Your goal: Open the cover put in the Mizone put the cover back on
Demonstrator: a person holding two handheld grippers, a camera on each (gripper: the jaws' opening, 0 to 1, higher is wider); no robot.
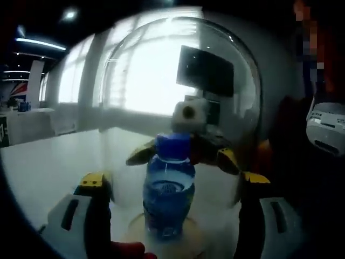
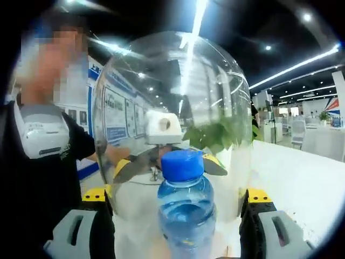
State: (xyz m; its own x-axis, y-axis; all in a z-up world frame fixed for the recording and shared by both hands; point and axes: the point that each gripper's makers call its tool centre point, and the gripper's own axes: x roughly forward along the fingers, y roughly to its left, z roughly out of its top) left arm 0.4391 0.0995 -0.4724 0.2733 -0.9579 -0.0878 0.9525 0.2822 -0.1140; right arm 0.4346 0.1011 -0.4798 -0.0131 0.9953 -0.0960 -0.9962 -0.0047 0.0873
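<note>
Two tools were mine, one in each hand, and both faced the clear dome cover (image 1: 178, 108) from opposite sides. Much was hard to read through its curved wall. In the left gripper view the glare from the bright windows (image 1: 145, 75) washed out the dome's upper half, and the right tool (image 1: 186, 148), seen across it, was blurred, so I could not make out its fingertips sharply. The wooden base (image 1: 161, 243) under the dome was cut off by the bottom edge. In the right gripper view the Mizone bottle's (image 2: 186, 208) lower part ran out of the picture, and I could not tell what it stood on there.

My left tool (image 1: 172, 186) was spread wide, its yellow-tipped fingers (image 1: 92, 181) standing on either side of the dome, apparently against its wall, though I could not tell whether they actually pressed it. My right tool (image 2: 180, 197) was likewise spread, its jaws flanking the dome low at both sides, contact unclear.

The Mizone bottle (image 1: 168, 189), blue with a blue cap, stood upright inside the dome, centred between the jaws in both views. In the right gripper view the left tool (image 2: 167, 156) showed beyond the dome, behind the bottle's cap. The white worktop (image 1: 48, 167) stretched away to one side, and a person in a dark shirt (image 2: 38, 178) stood near.
</note>
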